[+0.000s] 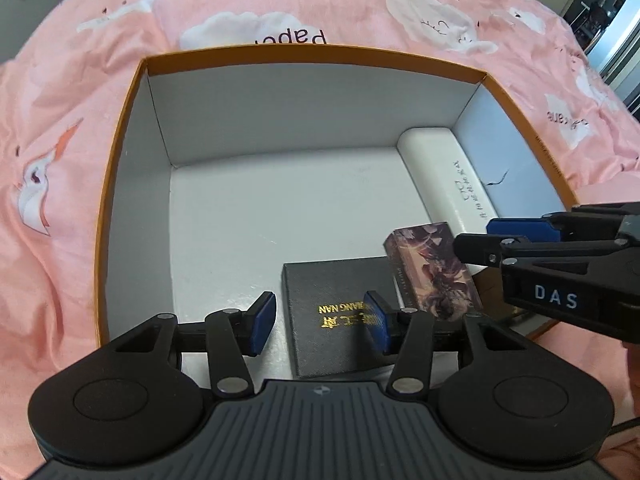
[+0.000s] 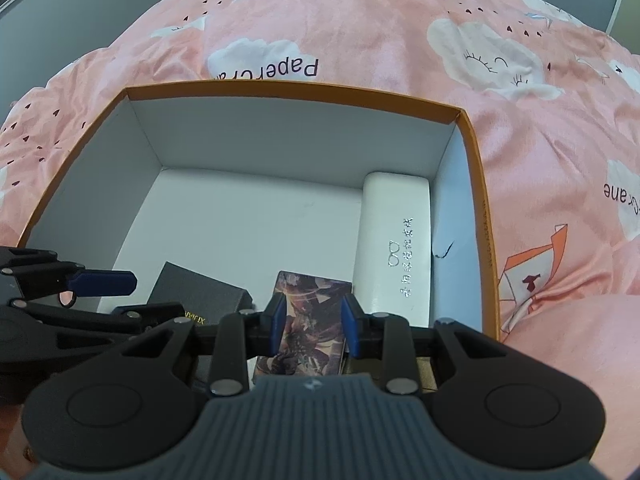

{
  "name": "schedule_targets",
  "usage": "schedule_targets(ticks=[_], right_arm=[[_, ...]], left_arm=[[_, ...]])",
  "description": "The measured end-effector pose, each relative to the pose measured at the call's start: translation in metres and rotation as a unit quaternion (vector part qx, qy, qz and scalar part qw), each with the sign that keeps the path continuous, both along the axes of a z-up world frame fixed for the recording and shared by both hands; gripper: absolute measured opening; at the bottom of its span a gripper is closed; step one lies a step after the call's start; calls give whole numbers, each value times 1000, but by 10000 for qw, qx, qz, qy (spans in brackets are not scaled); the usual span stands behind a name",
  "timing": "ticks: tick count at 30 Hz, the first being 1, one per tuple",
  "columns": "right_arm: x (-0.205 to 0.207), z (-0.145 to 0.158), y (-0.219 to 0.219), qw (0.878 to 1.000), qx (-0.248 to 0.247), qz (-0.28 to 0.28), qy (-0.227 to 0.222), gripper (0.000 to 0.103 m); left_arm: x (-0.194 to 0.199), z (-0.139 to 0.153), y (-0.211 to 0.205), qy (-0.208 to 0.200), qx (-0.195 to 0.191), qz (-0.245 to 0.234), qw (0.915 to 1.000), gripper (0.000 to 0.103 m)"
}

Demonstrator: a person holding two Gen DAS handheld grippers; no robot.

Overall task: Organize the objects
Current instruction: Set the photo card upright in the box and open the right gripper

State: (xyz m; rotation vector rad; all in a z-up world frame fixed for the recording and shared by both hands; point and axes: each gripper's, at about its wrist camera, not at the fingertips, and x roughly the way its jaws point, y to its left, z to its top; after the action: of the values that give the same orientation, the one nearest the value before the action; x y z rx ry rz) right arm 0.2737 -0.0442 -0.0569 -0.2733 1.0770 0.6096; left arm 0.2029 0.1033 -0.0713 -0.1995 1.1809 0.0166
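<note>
Left gripper (image 1: 320,322) hangs spread over a black box (image 1: 340,320) with gold lettering; right gripper (image 2: 313,326) pinches a purple floral-printed box (image 2: 306,328), both inside the orange-rimmed carton (image 1: 320,54) beside a white case (image 2: 394,240).

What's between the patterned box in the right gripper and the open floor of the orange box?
Nothing visible. The right gripper is shut on the patterned box, already inside the orange box. The black box lies to its left, the white case to its right; bare floor lies ahead.
</note>
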Motion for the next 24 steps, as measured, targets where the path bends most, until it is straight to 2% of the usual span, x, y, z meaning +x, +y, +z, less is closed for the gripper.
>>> schedule_targets(ticks=[4, 10, 15, 17, 19, 22, 24], right_arm=[[1, -1, 4, 9999, 6, 139, 58, 32], [8, -3, 15, 9990, -165, 404, 45, 32], [21, -7, 23, 9978, -286, 598, 87, 30], [25, -9, 27, 9972, -297, 675, 130, 30], [30, -12, 31, 9966, -264, 751, 223, 29], [37, -20, 39, 9951, -251, 865, 405, 28], [42, -27, 45, 9938, -266, 935, 549, 29]], left_arm=[[4, 1, 6, 56, -276, -8, 9996, 47], [23, -7, 23, 518, -661, 102, 9964, 47], [45, 2, 20, 560, -416, -149, 9975, 46], [56, 0, 21, 642, -458, -208, 9967, 42], [65, -6, 24, 822, -437, -133, 9956, 38], [69, -11, 28, 945, -350, -76, 9949, 38], [69, -15, 32, 1023, -442, -3, 9938, 38]])
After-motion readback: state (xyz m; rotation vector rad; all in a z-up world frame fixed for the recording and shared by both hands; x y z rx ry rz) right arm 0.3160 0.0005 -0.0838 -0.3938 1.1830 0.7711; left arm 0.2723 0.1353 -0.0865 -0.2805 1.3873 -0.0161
